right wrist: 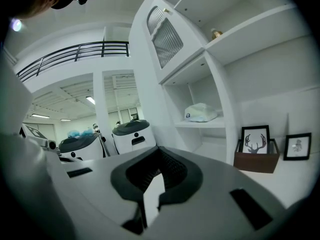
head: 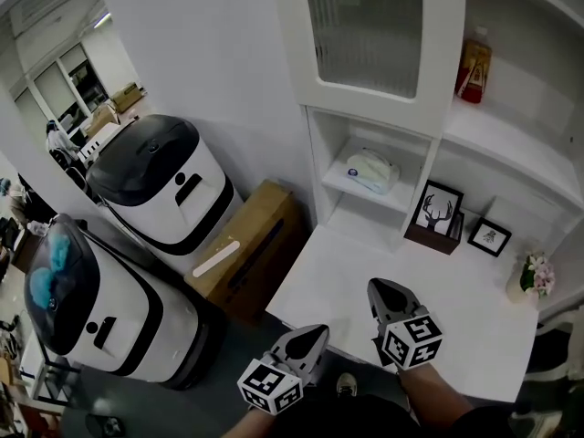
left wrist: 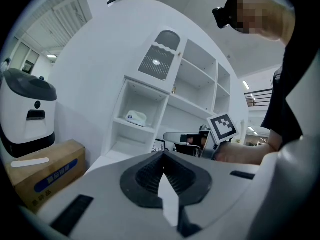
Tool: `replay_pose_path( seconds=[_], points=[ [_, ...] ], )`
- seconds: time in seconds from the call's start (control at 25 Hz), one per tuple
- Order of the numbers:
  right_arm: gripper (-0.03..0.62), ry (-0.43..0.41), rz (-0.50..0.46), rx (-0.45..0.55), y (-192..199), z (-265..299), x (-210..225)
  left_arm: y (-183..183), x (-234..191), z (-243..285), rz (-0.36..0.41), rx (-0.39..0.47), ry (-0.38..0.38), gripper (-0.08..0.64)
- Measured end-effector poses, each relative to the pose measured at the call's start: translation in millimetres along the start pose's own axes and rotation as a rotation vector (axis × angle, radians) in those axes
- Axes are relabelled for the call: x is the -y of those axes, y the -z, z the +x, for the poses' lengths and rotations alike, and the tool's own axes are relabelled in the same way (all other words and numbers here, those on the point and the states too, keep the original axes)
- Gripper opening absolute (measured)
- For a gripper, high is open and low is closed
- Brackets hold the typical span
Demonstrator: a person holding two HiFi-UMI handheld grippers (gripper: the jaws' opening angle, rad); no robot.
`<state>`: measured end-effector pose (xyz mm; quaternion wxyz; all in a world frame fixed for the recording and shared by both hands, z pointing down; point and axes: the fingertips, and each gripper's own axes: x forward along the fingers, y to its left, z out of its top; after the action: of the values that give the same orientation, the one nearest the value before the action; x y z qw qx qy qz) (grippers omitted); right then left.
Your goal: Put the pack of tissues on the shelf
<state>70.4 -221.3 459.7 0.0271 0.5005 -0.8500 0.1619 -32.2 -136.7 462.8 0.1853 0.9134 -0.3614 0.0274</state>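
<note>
The pack of tissues, seen on the shelf, is judged light and squashy, best pinched mid-body; the left gripper and right gripper are closed on nothing.

The left gripper is pointing toward one o'clock and the right gripper toward eleven, both holding jaws together, empty.

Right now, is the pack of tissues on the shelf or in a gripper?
On the shelf. The pack of tissues lies on it; the left gripper and right gripper are shut, empty, well clear of it.
</note>
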Motion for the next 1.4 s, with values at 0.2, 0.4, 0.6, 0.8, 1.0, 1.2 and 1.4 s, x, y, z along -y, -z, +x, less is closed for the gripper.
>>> replay_pose_path(
  seconds=[0.2, 0.4, 0.6, 0.8, 1.0, 1.2, 1.4],
  points=[
    [0.003, 0.018, 0.014, 0.000, 8.0, 11.2, -40.0, -4.4, -25.2, -34.4, 0.002, -0.006, 0.012, 0.005],
    [0.004, 0.054, 0.028, 0.008, 14.5, 12.8, -76.8, -11.8, -42.3, -61.1, 0.013, -0.013, 0.060, 0.005],
    [0.003, 0.092, 0.043, 0.012, 26.5, 7.0, -105.3, -13.5, -44.9, -79.2, 0.034, -0.027, 0.126, 0.005],
    [0.003, 0.150, 0.048, 0.022, 36.4, -5.0, -126.2, -8.5, -48.6, -96.9, 0.039, -0.042, 0.184, 0.005],
    [0.003, 0.226, 0.060, 0.036, 48.6, -26.4, -137.6, 1.0, -45.4, -112.4, 0.042, -0.055, 0.245, 0.005],
    [0.003, 0.284, 0.069, 0.044, 61.9, -47.3, -156.0, 13.4, -36.5, -131.1, 0.045, -0.077, 0.306, 0.005],
    [0.003, 0.320, 0.074, 0.055, 71.8, -62.2, -180.6, 21.6, -31.3, -151.9, 0.051, -0.089, 0.353, 0.005]
  ],
)
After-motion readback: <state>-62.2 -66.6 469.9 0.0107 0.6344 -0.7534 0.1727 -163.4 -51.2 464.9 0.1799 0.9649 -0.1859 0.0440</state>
